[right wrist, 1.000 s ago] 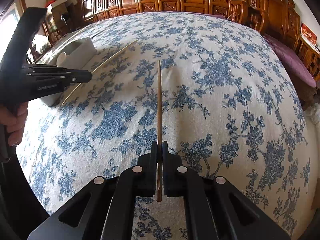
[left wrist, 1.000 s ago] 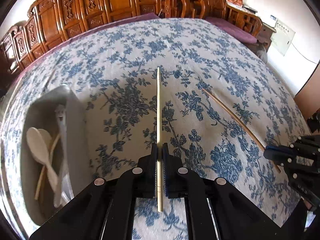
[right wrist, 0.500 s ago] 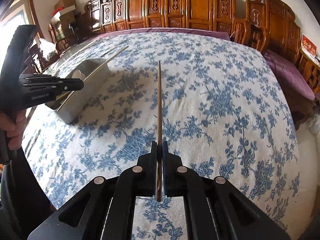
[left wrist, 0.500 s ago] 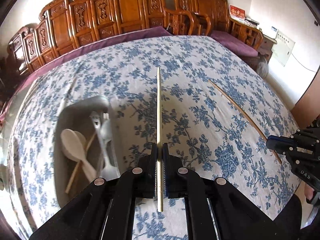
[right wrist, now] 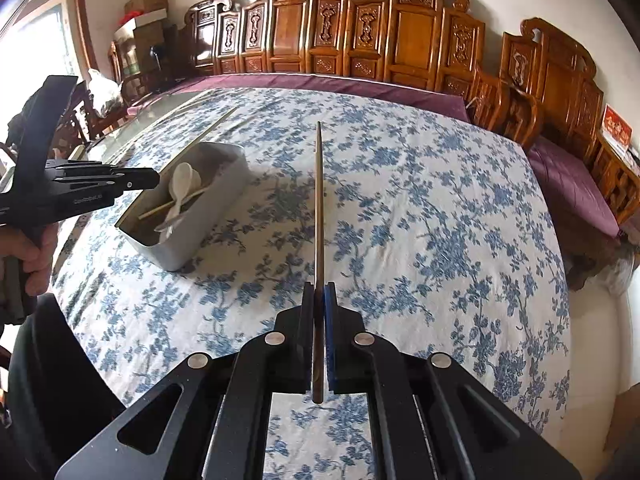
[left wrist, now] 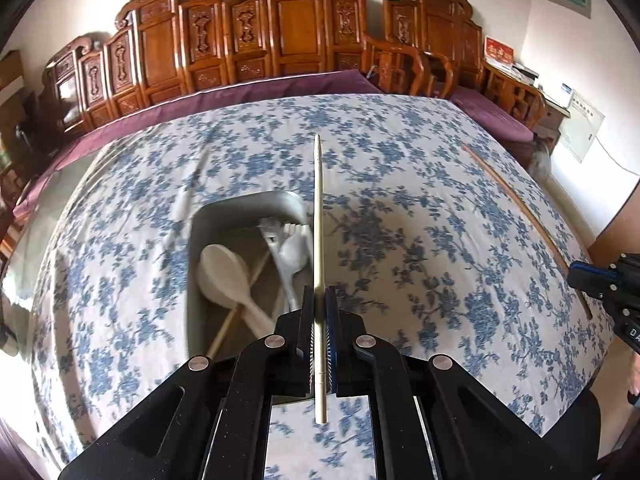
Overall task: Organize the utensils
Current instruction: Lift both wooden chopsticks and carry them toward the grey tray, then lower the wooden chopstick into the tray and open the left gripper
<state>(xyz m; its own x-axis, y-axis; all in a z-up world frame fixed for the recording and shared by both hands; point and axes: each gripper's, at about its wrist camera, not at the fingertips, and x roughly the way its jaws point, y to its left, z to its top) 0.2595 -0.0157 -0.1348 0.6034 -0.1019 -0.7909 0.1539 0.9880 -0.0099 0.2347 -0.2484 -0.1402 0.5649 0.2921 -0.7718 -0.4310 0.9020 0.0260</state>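
On the floral-clothed table (left wrist: 420, 264), a grey utensil bin (right wrist: 208, 236) is seen already loaded with a white rice paddle (left wrist: 226, 276), a plastic spoon (left wrist: 294, 250), a fork and one wooden chopstick, so the sorting is judged largely done. Two chopsticks are left to be stowed. The left gripper (left wrist: 319, 312) is clamped on a pale chopstick (left wrist: 318, 216), held above the bin's right edge. The right gripper (right wrist: 319, 308) is likewise closed on a darker chopstick (right wrist: 319, 200), well apart from the bin.
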